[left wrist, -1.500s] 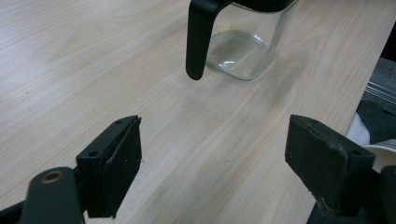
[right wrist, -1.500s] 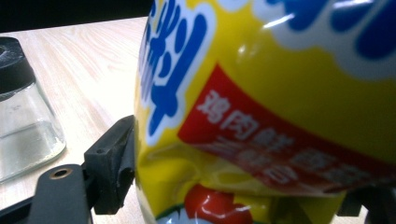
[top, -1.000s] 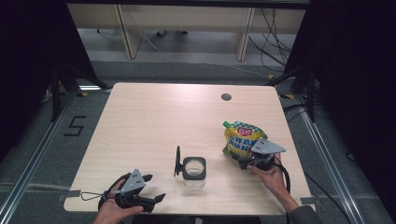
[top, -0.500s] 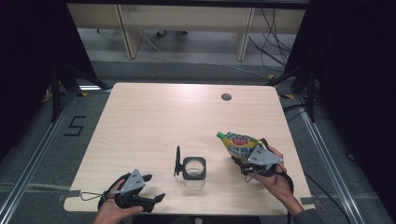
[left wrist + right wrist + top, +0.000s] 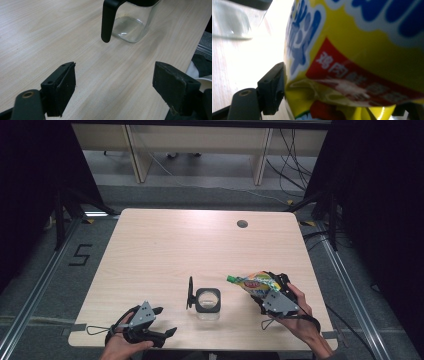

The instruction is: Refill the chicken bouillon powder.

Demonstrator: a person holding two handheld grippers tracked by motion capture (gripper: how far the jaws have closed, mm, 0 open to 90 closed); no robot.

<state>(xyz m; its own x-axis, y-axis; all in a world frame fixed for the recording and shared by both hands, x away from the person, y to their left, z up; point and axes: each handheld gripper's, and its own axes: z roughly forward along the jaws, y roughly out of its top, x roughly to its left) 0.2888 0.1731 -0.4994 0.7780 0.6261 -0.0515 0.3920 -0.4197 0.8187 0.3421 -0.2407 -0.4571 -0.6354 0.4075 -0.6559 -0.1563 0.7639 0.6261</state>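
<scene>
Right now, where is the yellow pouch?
In the high view, the yellow pouch is at the table's near right, held in the right tongs, its green cap pointing left toward the glass jug.

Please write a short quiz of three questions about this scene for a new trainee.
1. True or false: the left gripper is shut on the jug.
2. What does the right gripper hold?
A. a pouch
B. a cup
C. a spoon
3. Toward which thing does the green cap of the pouch point?

Key:
1. False. Its jaws stand open above the table, apart from the jug.
2. A, a yellow pouch.
3. Toward the jug.
</scene>
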